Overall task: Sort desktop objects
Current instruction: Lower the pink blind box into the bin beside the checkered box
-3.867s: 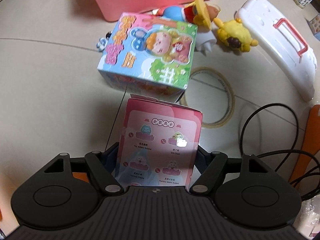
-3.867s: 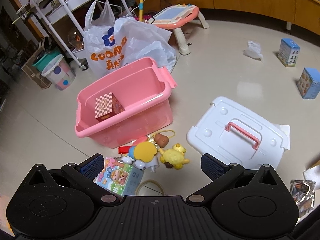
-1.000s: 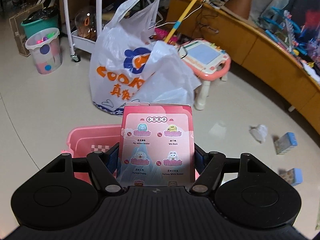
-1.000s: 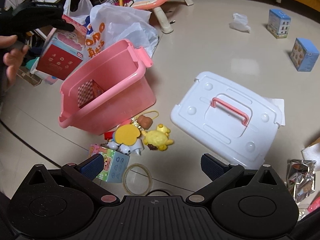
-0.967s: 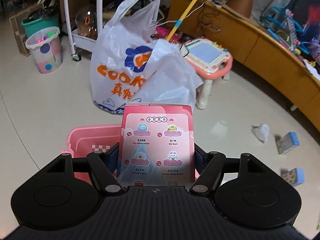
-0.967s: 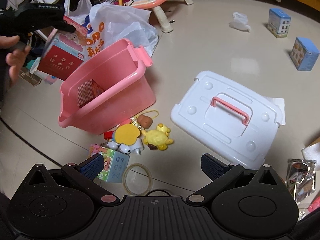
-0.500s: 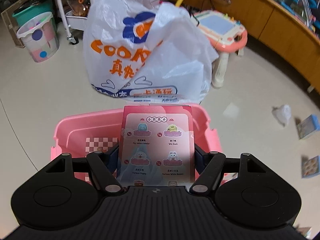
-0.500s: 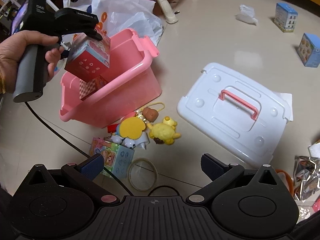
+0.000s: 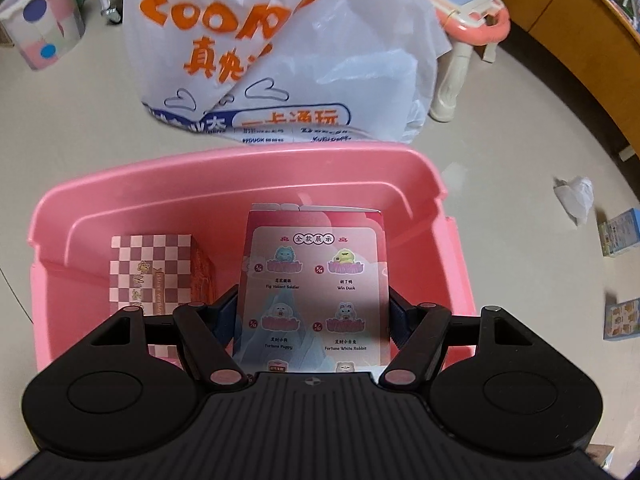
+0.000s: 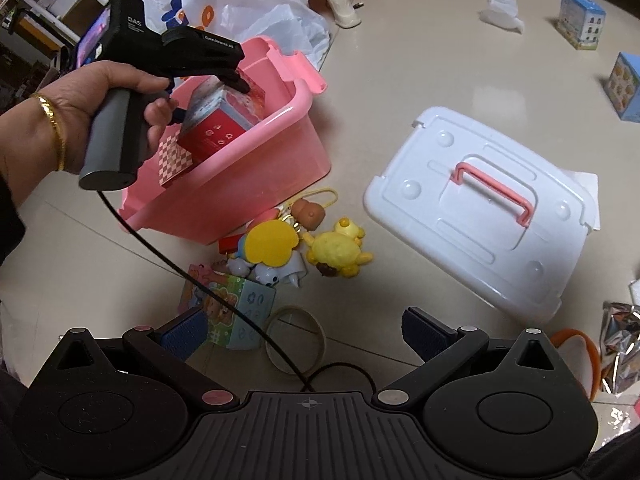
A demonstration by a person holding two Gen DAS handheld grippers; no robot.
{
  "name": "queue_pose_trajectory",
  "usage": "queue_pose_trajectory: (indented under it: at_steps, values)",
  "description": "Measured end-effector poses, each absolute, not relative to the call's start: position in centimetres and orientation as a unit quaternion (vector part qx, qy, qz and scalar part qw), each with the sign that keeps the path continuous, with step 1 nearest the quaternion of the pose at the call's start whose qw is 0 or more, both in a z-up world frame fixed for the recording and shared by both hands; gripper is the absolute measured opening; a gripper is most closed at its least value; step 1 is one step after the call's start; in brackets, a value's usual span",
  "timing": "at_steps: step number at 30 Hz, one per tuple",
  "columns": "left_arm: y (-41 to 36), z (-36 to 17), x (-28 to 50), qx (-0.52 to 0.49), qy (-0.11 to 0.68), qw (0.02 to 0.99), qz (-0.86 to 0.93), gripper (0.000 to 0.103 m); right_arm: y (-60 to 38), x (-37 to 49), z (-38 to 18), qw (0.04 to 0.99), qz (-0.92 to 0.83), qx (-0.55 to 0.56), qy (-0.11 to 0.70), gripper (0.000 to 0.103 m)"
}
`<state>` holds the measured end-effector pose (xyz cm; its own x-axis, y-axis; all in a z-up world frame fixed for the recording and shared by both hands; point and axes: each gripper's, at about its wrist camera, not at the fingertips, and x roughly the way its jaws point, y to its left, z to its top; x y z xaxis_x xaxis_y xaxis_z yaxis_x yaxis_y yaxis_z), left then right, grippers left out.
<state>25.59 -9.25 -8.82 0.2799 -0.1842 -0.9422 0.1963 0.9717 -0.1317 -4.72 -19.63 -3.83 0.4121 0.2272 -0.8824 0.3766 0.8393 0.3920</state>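
My left gripper (image 9: 312, 312) is shut on a pink toy box (image 9: 314, 280) printed with small cartoon figures, and holds it inside the pink bin (image 9: 240, 168). A checkered box (image 9: 152, 268) lies in the bin just left of it. The right wrist view shows a hand (image 10: 92, 100) holding that left gripper (image 10: 222, 92) over the bin (image 10: 256, 176), with the pink toy box (image 10: 224, 120) between its pads. My right gripper (image 10: 304, 330) stands open and empty above the floor, over a colourful cartoon box (image 10: 232, 304) and a tape ring (image 10: 296, 344).
Beside the bin lie a yellow plush (image 10: 336, 252), a yellow-hatted figure (image 10: 272, 246) and a brown keychain toy (image 10: 310, 212). The white bin lid (image 10: 480, 204) with a pink handle lies to the right. A white shopping bag (image 9: 272, 48) stands behind the bin. Blue boxes (image 10: 582, 24) and a foil wrapper (image 10: 622, 344) lie farther right.
My left gripper has come down with the pink toy box from above the bin's rim into the bin. The right gripper has barely moved.
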Motion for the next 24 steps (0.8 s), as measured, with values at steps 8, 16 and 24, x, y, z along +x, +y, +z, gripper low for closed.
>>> queue_pose_trajectory:
  at_steps: [8,16,24]
  values:
    - [-10.1,-11.1,27.3,0.012,0.609,0.785,-0.118,0.072,-19.4,-4.3,-4.4,0.783,-0.044,0.289,0.549,0.103]
    - [-10.6,-12.7,28.8,0.015,0.628,0.773,-0.093,0.072,-19.4,-4.1,-4.8,0.778,-0.045,0.292,0.555,0.103]
    - [-11.0,-13.6,29.5,0.006,0.636,0.767,-0.087,0.072,-19.3,-3.9,-5.1,0.773,-0.041,0.292,0.561,0.103]
